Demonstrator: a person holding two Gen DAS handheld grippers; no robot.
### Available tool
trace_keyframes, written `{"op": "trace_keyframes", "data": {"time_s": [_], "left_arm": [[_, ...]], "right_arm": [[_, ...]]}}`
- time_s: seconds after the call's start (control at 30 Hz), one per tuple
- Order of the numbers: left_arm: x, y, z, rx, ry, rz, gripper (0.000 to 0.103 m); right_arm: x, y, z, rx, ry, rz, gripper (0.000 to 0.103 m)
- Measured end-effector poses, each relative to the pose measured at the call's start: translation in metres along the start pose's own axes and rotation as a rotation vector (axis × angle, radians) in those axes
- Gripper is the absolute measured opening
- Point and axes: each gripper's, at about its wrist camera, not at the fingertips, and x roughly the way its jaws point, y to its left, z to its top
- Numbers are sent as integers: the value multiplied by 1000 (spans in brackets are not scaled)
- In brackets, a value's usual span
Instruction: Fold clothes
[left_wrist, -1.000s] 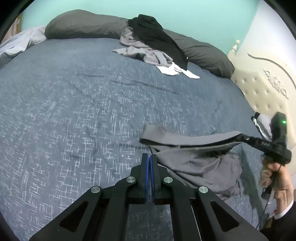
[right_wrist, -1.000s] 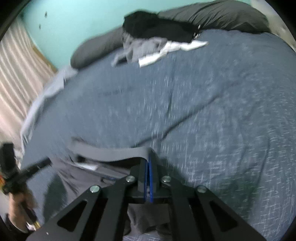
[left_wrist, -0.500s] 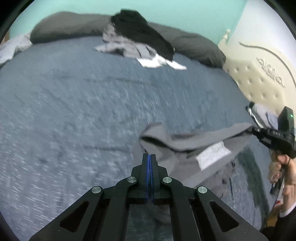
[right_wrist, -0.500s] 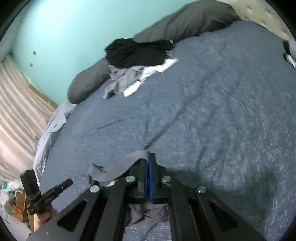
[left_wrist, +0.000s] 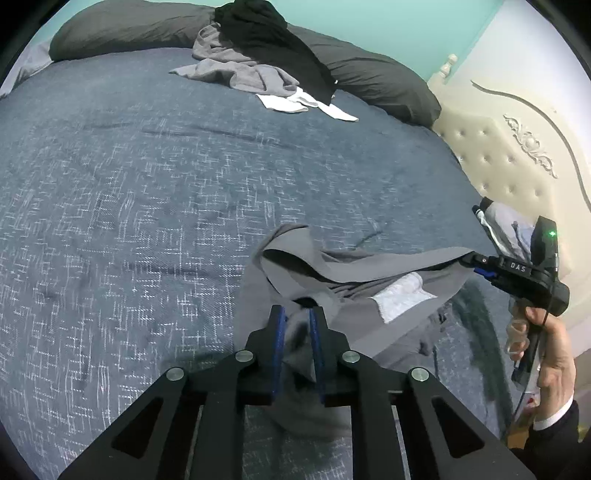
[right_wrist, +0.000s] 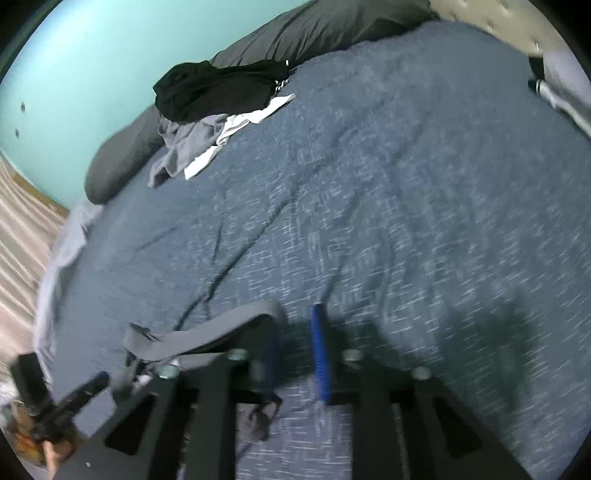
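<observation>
Both the left gripper (left_wrist: 297, 325) and right gripper (right_wrist: 295, 332) have jaws spread; soft grey pants (left_wrist: 354, 280), waistband rumpled, lie on the flecked blue woven bedspread (left_wrist: 147, 192).

blue bedspread (left_wrist: 184, 192) flecked with white crosshatch; plain grey garment (left_wrist: 351, 280) bearing a white label (left_wrist: 400, 297); black clothing (left_wrist: 266, 29) on charcoal pillows (left_wrist: 122, 26); teal wall (right_wrist: 92, 66).

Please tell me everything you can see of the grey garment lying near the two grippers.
The grey garment looks like soft knit cloth with a wide, smooth waistband and a white label inside. It lies crumpled on the blue bedspread. Its band runs, lifted, to the right gripper; some cloth sits between the open left gripper fingers.
</observation>
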Motion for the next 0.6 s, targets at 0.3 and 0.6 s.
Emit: {"op": "trace_keyframes", "data": {"time_s": [0.3,0.6], "left_arm": [[15,-6,-11,24,48,-12,22],[10,-8,-11,23,35,-41,21]], "right_arm": [[-2,30,1,-171,8,-91,24],[2,8,0,-42,14,-75,24]]}}
